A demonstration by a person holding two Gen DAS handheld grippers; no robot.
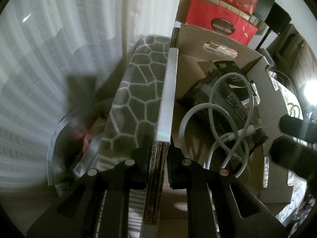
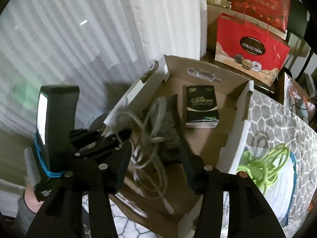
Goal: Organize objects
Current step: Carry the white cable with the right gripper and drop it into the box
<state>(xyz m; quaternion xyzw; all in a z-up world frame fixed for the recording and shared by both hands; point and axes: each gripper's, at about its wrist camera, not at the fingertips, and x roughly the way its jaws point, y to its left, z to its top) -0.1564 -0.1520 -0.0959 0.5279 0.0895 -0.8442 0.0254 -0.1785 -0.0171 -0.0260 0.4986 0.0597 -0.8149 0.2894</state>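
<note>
Left wrist view: the left gripper (image 1: 159, 158) is clamped tight on the wall (image 1: 168, 91) of the cardboard box (image 1: 218, 45), pads pressing either side of the corrugated edge, one finger outside, one inside. A strip of silvery tape runs along the top of that wall. Outside the wall, to the left in this picture, lies a grey blanket (image 1: 136, 91) with a white honeycomb pattern, and further left a shiny packet (image 1: 65, 138) partly tucked under it. Inside the box: a white cable (image 1: 214, 111) in loose loops over a dark pack (image 1: 223, 107), with a black tissue pack (image 1: 227, 67) behind them near the far wall. At the right edge the right gripper (image 1: 293, 138) shows as blurred black fingers over the box. Red gift bags (image 1: 220, 17) stand beyond.

Right wrist view: the right gripper (image 2: 156, 170) hangs over the box (image 2: 198, 73) with its jaws roughly half open and nothing pinched; the cable (image 2: 146, 150) and a grey-black pack (image 2: 170, 127) lie below, between the fingers, not gripped. The tissue pack (image 2: 200, 107) sits on the box floor near the far wall. The left gripper (image 2: 103, 140) holds the box's left wall, a phone-like device strapped to it with blue bands. Right of the box, on the blanket (image 2: 277, 119), a green cable (image 2: 263, 164) sits coiled on a white bag (image 2: 281, 194). The gift bags (image 2: 251, 47) stand behind.
</note>
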